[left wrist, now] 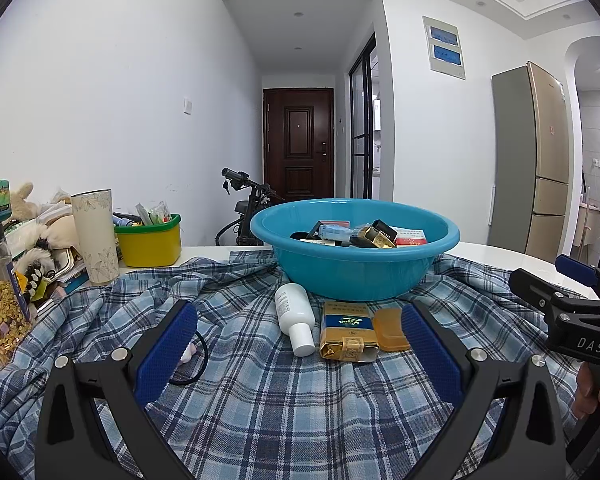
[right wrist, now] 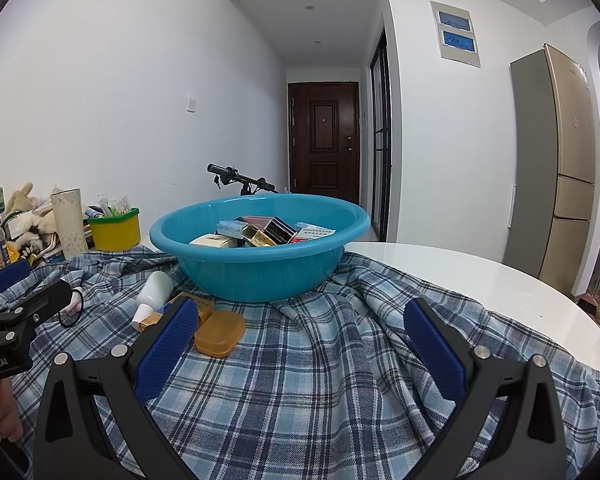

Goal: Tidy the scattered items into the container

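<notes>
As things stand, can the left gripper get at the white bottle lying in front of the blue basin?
Probably yes. The left gripper is open, and the white bottle lies on the plaid cloth between its fingers' line, with nothing covering it; the gold packet sits close beside it.

We have two cameras, one on each gripper, and both sit low over the desk (right wrist: pixel 440 268) and look forward along their own blue fingers (left wrist: pixel 172 344). Both face the same way, toward the far brown door (left wrist: pixel 299 142) down the hall. The left camera sits a bit more to the left, close to the blue basin (left wrist: pixel 354 264), which stands right in the middle of its view. The right camera sits to its right, so there the blue basin (right wrist: pixel 260 268) stands left of the middle. Both views share the basin, the checked cloth (left wrist: pixel 260 400), the door and the fridge (right wrist: pixel 560 160). Each camera also catches the other gripper at its edge.
</notes>
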`<action>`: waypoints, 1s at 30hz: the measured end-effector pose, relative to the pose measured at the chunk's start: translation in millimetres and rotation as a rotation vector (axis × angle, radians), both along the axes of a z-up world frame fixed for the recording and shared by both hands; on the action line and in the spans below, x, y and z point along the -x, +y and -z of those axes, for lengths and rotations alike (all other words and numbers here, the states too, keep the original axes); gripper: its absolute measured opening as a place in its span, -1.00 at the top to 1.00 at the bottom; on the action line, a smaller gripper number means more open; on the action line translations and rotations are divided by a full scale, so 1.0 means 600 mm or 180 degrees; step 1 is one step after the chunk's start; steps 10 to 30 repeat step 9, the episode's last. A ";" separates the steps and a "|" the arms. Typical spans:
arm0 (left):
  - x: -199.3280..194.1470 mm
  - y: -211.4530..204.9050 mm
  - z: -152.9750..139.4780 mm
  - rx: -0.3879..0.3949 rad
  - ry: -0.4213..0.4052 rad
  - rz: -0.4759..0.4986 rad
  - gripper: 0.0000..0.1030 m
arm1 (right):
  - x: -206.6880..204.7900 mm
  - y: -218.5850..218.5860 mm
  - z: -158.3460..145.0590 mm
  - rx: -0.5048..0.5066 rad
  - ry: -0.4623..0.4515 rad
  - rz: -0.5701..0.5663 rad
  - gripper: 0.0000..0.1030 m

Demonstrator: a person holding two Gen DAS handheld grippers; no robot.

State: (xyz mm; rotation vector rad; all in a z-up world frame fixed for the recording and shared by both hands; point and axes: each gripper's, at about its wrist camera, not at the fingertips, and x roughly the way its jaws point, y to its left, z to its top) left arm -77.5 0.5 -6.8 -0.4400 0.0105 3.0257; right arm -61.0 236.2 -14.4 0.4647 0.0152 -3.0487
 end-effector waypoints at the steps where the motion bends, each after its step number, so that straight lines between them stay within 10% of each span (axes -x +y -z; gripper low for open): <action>1: 0.000 -0.001 0.000 -0.0001 0.0001 0.0000 -1.00 | 0.000 -0.001 0.000 0.0003 0.0001 0.0000 -0.99; 30: 0.000 0.000 0.000 0.0002 0.0000 0.0000 -1.00 | 0.000 0.000 0.000 0.0008 0.0001 -0.0001 -0.99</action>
